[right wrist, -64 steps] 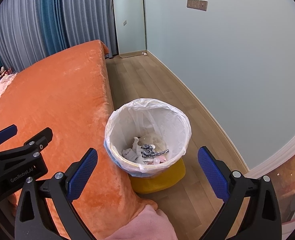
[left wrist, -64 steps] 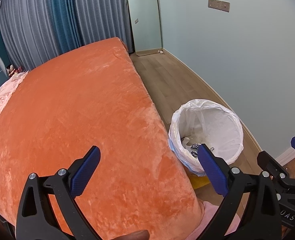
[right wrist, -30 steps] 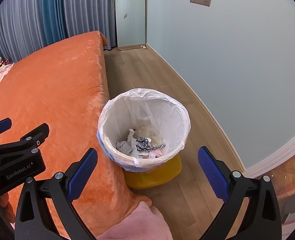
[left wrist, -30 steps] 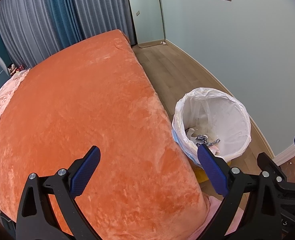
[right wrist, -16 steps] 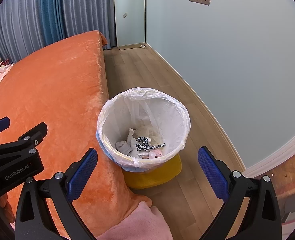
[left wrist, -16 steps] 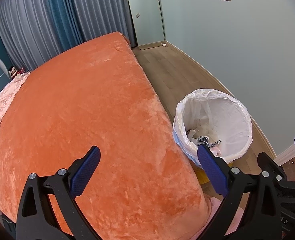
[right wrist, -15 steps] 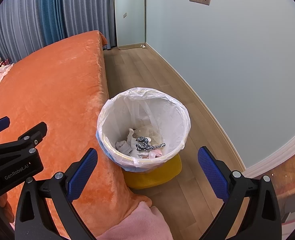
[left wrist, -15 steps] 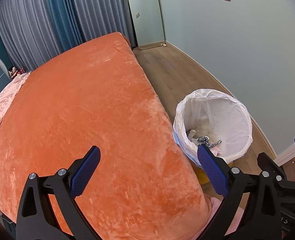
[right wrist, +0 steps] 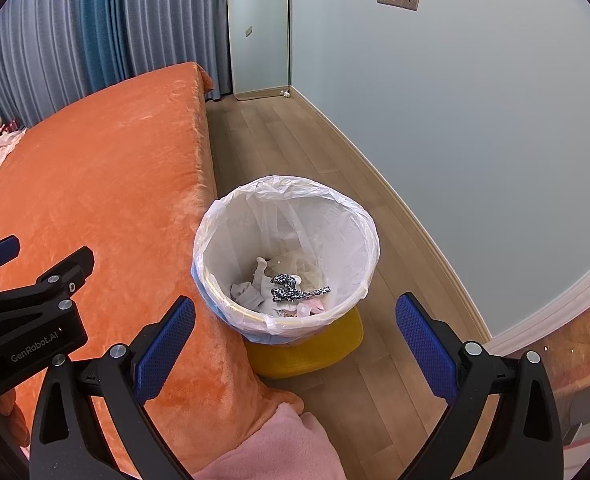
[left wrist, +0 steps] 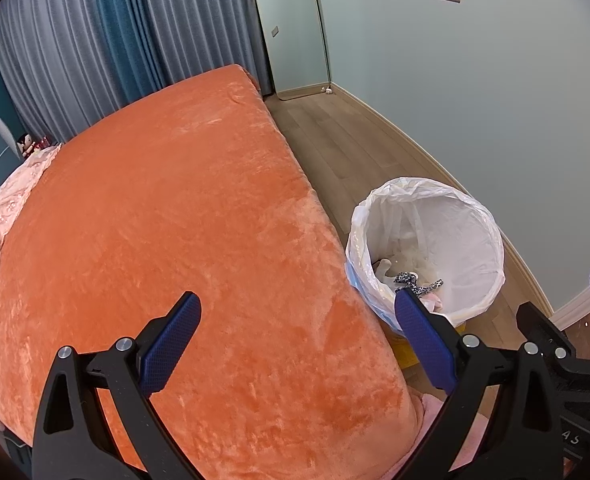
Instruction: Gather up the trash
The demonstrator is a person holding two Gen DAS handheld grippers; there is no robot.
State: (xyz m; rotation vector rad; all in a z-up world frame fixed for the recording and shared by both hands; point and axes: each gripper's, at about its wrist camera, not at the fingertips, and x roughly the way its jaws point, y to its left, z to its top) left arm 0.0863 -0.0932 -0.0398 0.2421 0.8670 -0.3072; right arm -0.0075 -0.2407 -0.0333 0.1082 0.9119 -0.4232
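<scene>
Left gripper [left wrist: 297, 346]: held above the orange bed cover [left wrist: 167, 216]; fingers spread wide; nothing gripped.
Right gripper [right wrist: 295, 346]: held above the floor [right wrist: 291, 140], just beside the bin; fingers spread wide; nothing gripped.
Trash bin [right wrist: 359, 220]: stood on the floor against the bed's edge; lined with a white bag.
Trash [right wrist: 291, 286]: white scraps and a spotted strip are seen lying at the bin's bottom.

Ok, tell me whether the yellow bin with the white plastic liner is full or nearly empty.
Nearly empty. The yellow bin with the white plastic liner stands upright, and only a few scraps, one leopard-print strip among them, lie at its bottom; the liner walls show bare above them.
</scene>
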